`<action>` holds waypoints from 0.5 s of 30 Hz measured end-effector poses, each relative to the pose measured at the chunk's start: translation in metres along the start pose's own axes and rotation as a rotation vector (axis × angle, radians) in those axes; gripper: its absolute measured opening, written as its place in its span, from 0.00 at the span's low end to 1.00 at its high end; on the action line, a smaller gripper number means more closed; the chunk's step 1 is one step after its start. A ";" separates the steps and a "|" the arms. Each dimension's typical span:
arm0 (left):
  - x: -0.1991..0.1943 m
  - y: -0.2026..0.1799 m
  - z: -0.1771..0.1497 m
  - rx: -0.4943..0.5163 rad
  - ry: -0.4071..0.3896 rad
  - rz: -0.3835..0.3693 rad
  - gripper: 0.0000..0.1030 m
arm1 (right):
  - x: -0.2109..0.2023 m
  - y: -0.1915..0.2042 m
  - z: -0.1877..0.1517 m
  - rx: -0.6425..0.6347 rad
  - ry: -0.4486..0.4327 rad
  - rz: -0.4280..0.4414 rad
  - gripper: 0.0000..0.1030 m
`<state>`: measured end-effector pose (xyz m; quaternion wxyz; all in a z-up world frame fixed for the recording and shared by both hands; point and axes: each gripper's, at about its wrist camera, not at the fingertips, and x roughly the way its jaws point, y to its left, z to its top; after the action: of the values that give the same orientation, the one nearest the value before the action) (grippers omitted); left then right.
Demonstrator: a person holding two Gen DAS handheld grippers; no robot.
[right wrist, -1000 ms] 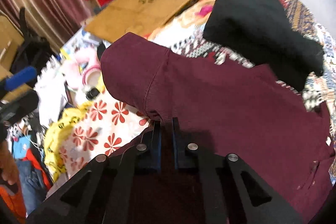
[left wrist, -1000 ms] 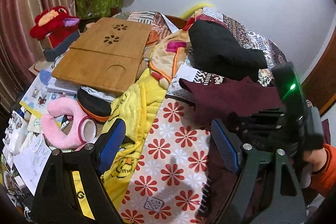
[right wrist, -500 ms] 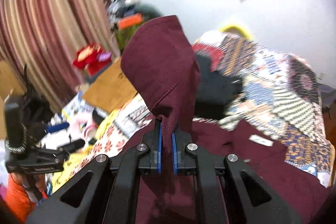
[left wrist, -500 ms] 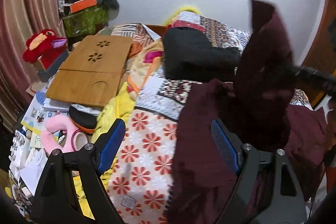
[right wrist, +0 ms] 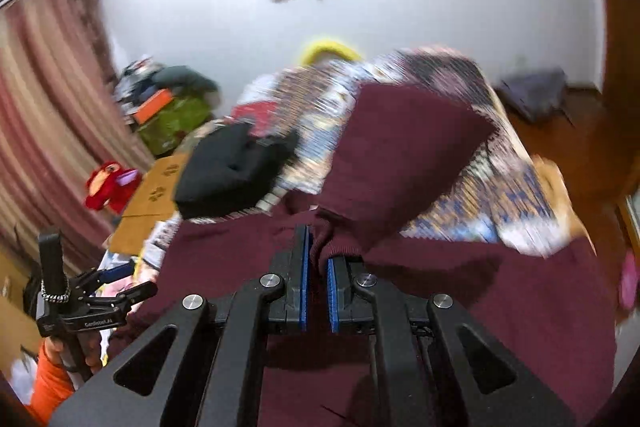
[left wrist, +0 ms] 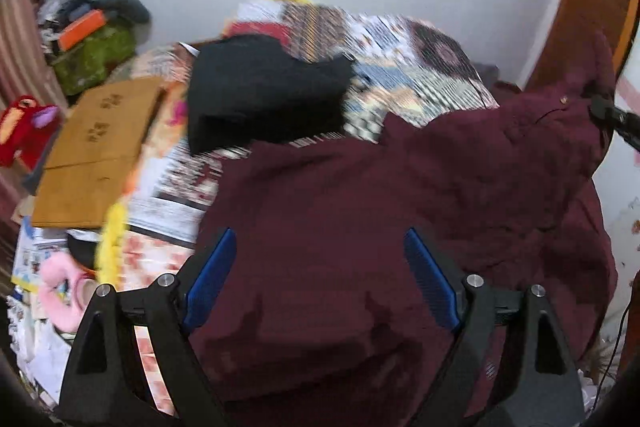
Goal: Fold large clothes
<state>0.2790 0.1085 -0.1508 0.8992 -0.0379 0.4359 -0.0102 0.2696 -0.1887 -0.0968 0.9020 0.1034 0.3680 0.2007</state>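
A large maroon garment lies spread and rumpled over the bed. My left gripper is open and empty, just above the garment's near part. My right gripper is shut on a fold of the maroon garment and holds that part up over the bed. The right gripper also shows at the right edge of the left wrist view, with cloth hanging from it. The left gripper shows in the right wrist view, open at the left.
A black folded garment lies on the patterned bedspread beyond the maroon one. A wooden lap tray, a red plush toy and clutter sit at the left. A wooden door stands at the right.
My right gripper has swung the held maroon fold up and to the right, spreading the garment over the bed. My left gripper has moved over the garment, still open.
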 end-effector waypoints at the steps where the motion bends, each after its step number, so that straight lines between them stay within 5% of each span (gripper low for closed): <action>1: 0.011 -0.008 -0.001 0.007 0.026 -0.017 0.83 | 0.001 -0.014 -0.006 0.036 0.017 -0.012 0.06; 10: 0.092 -0.052 -0.042 0.055 0.277 -0.088 0.84 | 0.017 -0.071 -0.054 0.283 0.182 -0.010 0.07; 15: 0.089 -0.053 -0.053 0.071 0.249 -0.070 0.85 | 0.016 -0.089 -0.066 0.373 0.209 -0.028 0.17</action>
<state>0.2932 0.0478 -0.2488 0.8380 -0.0197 0.5418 -0.0615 0.2586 -0.2590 -0.1830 0.8269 0.2418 0.4918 0.1261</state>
